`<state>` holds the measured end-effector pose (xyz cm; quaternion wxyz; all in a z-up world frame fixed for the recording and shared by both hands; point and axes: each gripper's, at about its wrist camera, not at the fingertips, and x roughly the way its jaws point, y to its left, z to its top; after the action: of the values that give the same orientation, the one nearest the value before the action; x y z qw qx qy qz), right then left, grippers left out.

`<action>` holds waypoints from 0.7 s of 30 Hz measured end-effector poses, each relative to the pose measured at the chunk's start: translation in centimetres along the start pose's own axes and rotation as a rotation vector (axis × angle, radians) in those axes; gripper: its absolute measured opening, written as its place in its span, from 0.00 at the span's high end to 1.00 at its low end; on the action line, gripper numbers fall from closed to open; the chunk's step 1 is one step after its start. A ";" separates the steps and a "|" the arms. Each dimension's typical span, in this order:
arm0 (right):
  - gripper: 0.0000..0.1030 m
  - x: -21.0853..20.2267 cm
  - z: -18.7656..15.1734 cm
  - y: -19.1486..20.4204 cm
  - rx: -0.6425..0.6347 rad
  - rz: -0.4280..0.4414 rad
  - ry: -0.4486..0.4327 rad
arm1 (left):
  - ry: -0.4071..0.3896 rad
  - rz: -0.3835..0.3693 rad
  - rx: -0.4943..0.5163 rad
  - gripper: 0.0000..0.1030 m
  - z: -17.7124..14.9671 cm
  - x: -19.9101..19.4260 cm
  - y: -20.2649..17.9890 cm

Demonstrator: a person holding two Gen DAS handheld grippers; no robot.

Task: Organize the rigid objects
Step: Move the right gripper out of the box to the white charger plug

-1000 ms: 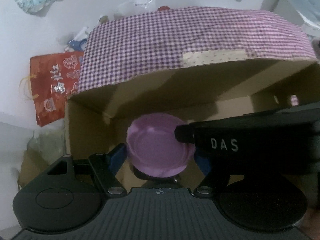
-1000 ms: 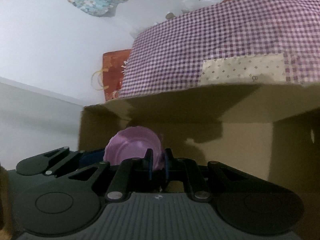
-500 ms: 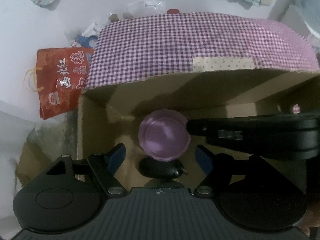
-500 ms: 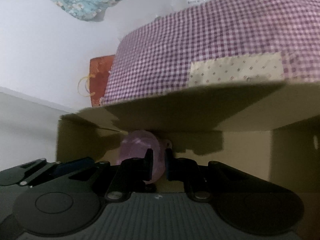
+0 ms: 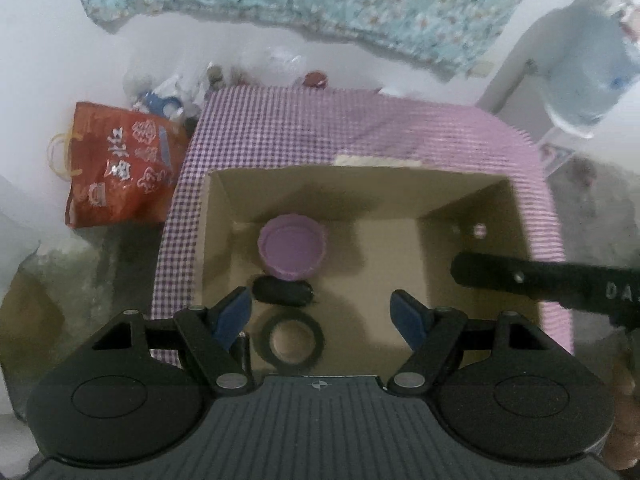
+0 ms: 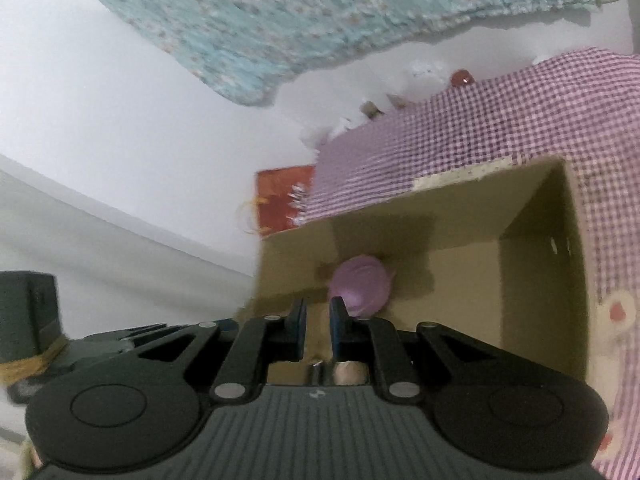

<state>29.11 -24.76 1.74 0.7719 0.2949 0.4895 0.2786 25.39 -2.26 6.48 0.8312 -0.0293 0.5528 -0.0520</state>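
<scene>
An open cardboard box (image 5: pixel 460 208) holds a round purple dish (image 5: pixel 292 250) near its far left corner. A black oval object (image 5: pixel 282 291) and a black tape roll (image 5: pixel 291 336) lie just in front of the dish. My left gripper (image 5: pixel 322 314) hangs open above the box with nothing between its blue pads. In the left wrist view the right gripper (image 5: pixel 540 280) reaches in from the right, over the box's right side. In its own view the right gripper (image 6: pixel 318 312) is shut and empty, above the box's (image 6: pixel 536 280) near edge, with the purple dish (image 6: pixel 362 286) just beyond its fingertips.
Purple checked cloth (image 5: pixel 360 128) lies around the box at the back and on both sides. A red printed bag (image 5: pixel 116 168) stands to its left, with small clutter (image 5: pixel 168 96) behind. Floral blue fabric (image 5: pixel 320 0) hangs on the white wall, and a water jug (image 5: pixel 588 72) is at the far right.
Both grippers have risen and pulled back from inside the box. The purple dish stays on the box floor, no longer between the left fingers. The black oval and tape roll have come into view.
</scene>
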 end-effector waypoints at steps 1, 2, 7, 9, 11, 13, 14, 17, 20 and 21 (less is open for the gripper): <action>0.87 -1.1 -0.7 0.1 -0.005 0.020 -0.015 | -0.014 -0.011 0.003 0.26 -0.5 -0.8 -0.1; 0.86 -2.2 -1.4 0.2 -0.011 0.036 -0.030 | -0.028 -0.023 0.007 0.26 -1.0 -1.9 -0.2; 0.86 -7.1 -6.4 1.0 -0.044 0.068 -0.105 | -0.111 -0.040 0.036 0.26 -4.4 -5.9 -0.7; 0.85 -8.4 -8.8 0.6 -0.050 0.056 -0.133 | -0.138 -0.055 0.041 0.26 -6.2 -6.9 -0.5; 0.83 -9.5 -11.4 0.1 -0.057 0.037 -0.160 | -0.163 -0.071 0.033 0.26 -8.2 -7.3 -0.4; 0.79 -9.9 -14.0 -0.7 -0.049 0.004 -0.185 | -0.184 -0.077 0.029 0.26 -10.2 -7.4 -0.4; 0.77 -10.0 -15.0 -1.3 -0.041 -0.012 -0.191 | -0.190 -0.076 0.026 0.26 -11.3 -7.2 -0.4; 0.72 -9.8 -18.0 -3.4 0.010 -0.057 -0.189 | -0.203 -0.066 0.043 0.26 -14.0 -6.3 -0.8; 0.71 -9.0 -20.0 -5.0 0.054 -0.099 -0.173 | -0.206 -0.074 0.068 0.26 -16.1 -5.2 -1.6; 0.71 -8.9 -20.6 -5.4 0.066 -0.106 -0.170 | -0.214 -0.075 0.084 0.26 -16.7 -4.8 -1.9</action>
<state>7.67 -30.99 -4.06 0.8141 0.3163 0.4462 0.1951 8.06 -3.45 4.60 0.8834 -0.0207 0.4567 -0.1029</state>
